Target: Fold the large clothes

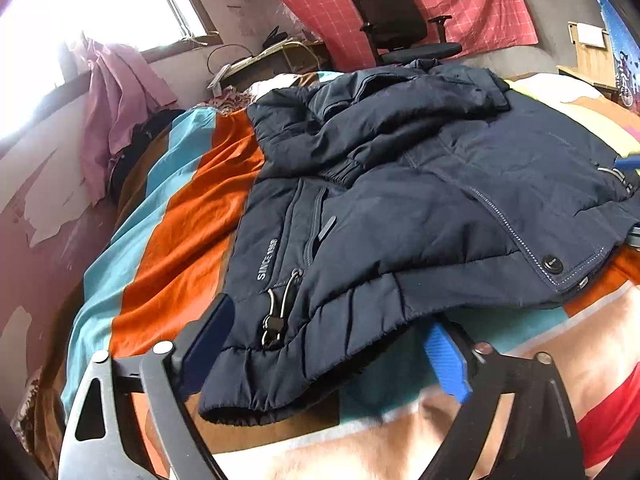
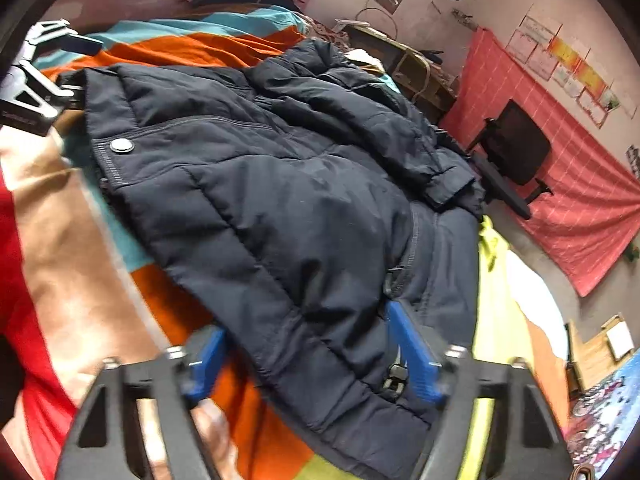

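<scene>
A navy padded jacket (image 1: 400, 200) lies spread on a striped bedspread (image 1: 180, 220), with one sleeve folded across its chest. My left gripper (image 1: 326, 350) is open, and its fingers stand either side of the jacket's hem corner by the toggle cord. In the right wrist view the same jacket (image 2: 280, 200) fills the middle. My right gripper (image 2: 308, 358) is open, its blue pads (image 2: 412, 356) straddling the other hem corner. The left gripper (image 2: 80, 68) shows at the far left edge of the jacket in that view.
A black office chair (image 1: 400, 24) stands beyond the bed before a red checked cloth (image 1: 480, 0) on the wall. A pink garment (image 1: 116, 92) hangs by the window. A cluttered desk (image 1: 272, 60) sits behind the bed. A yellow-green cloth (image 2: 490, 280) lies beside the jacket.
</scene>
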Motion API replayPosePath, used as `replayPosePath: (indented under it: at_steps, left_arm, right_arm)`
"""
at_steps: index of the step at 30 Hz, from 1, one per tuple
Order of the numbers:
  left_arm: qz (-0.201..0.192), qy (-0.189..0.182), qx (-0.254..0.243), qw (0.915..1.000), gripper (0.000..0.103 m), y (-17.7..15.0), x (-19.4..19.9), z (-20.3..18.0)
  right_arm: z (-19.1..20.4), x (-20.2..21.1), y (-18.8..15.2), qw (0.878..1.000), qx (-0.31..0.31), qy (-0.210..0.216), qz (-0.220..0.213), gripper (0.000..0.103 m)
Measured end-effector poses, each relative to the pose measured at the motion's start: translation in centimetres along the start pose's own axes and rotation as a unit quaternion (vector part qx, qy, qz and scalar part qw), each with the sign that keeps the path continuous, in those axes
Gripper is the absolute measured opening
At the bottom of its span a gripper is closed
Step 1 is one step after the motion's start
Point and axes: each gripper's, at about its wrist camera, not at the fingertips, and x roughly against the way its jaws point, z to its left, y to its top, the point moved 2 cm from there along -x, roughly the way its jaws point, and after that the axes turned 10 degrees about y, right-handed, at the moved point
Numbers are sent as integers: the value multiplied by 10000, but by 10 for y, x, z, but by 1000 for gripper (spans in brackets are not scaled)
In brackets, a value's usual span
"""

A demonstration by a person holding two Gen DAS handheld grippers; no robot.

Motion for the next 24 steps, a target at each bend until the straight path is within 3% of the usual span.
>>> replayPosePath:
  at_steps: [3, 6, 14, 19, 24]
  left_arm:
    - [-92, -140, -100, 9998, 61, 4, 4, -4]
    - [-161, -196, -200, 9995, 46, 5, 7, -9]
    - [-233, -153, 54, 9996, 12, 14, 11, -4]
    - [-451, -172, 191, 9987, 7, 33, 17, 8]
    - [-741, -131, 296, 9967, 5, 73, 15, 23]
  right_arm:
    - [4, 3, 2, 9999, 11, 114, -127, 36]
    - [8, 7, 4, 9997, 78, 52, -247, 26]
    - [5, 18, 11, 9982, -73, -95, -595, 12]
    - [-7, 33, 22, 9945, -375, -164, -962, 10]
    - [-27, 46, 52, 9901, -399, -361, -1298, 10]
